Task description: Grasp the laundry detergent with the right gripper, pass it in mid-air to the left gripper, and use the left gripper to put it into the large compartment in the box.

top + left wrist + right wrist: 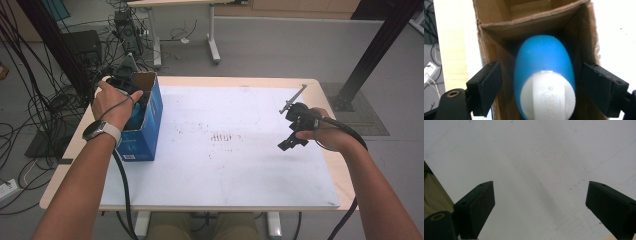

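While my left gripper hangs over the open top of the blue cardboard box at the left edge of the bench, its jaws stand spread on either side of a blue-and-white bottle. Neither pad touches it; small gaps show on both sides. Bottle sits inside the box, white cap end toward my camera, blue body pointing deeper in, brown cardboard walls close around it. From the high view my left hand covers the box opening, watch on the wrist, cable trailing down off the bench front.

My right gripper is well apart from the box, over the right side of the white sheet covering the bench. Its jaws are spread wide with nothing between them, just bare white surface with faint specks below. Right hand holds it tilted, jaws aimed down and toward the bench centre.
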The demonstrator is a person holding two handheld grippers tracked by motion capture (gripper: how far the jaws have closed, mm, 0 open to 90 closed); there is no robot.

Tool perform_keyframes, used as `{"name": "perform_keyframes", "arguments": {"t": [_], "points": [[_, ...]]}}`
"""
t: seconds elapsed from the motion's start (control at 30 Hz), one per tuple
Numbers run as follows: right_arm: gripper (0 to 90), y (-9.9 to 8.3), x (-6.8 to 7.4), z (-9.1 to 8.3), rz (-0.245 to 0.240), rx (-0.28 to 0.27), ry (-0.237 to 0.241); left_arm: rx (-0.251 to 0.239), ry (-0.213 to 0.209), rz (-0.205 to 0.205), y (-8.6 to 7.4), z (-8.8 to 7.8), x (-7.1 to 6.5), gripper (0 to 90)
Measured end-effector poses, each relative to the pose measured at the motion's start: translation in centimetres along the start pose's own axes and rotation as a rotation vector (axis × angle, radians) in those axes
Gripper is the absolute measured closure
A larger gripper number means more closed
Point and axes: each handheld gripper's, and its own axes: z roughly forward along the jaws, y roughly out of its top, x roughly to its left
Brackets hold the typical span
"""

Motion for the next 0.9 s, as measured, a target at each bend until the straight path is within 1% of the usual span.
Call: {"name": "perform_keyframes", "arguments": {"t": [0.03,0.1,0.17,0.33,0.47,0.57,0.67,0.77,0.8,0.9], "points": [[8.6,0.0,0.0,0.0,0.000,-0.001,-0.001,-0.005,-0.003,-0.001,0.0,-0.2,0.0,18.5],[8.6,0.0,0.0,-0.2,0.001,-0.001,-0.003,-0.017,-0.012,0.011,0.1,-0.7,0.1,18.2],[8.6,0.0,0.1,-0.3,-0.002,-0.003,-0.005,-0.028,-0.036,0.010,0.2,-1.1,0.1,17.3],[8.6,0.0,0.3,-0.5,-0.001,-0.006,-0.008,-0.042,-0.050,0.029,0.3,-2.1,0.2,15.0],[8.6,0.0,0.3,-0.5,-0.005,-0.006,-0.009,-0.052,-0.047,0.035,0.3,-2.9,0.4,14.3],[8.6,0.1,0.4,-0.6,-0.007,-0.008,-0.010,-0.064,-0.060,0.036,0.3,-3.5,0.5,14.0],[8.6,0.1,0.4,-0.7,-0.005,-0.008,-0.012,-0.055,-0.057,0.056,0.4,-4.2,0.4,13.9],[8.6,0.2,0.5,-0.9,-0.007,-0.012,-0.014,-0.044,-0.077,0.091,0.6,-5.1,0.2,12.7],[8.6,0.2,0.5,-1.0,-0.006,-0.012,-0.015,-0.041,-0.078,0.100,0.7,-5.3,0.1,12.3],[8.6,0.2,0.5,-1.2,-0.008,-0.014,-0.019,-0.049,-0.073,0.134,0.9,-6.4,-0.2,12.0]]}}
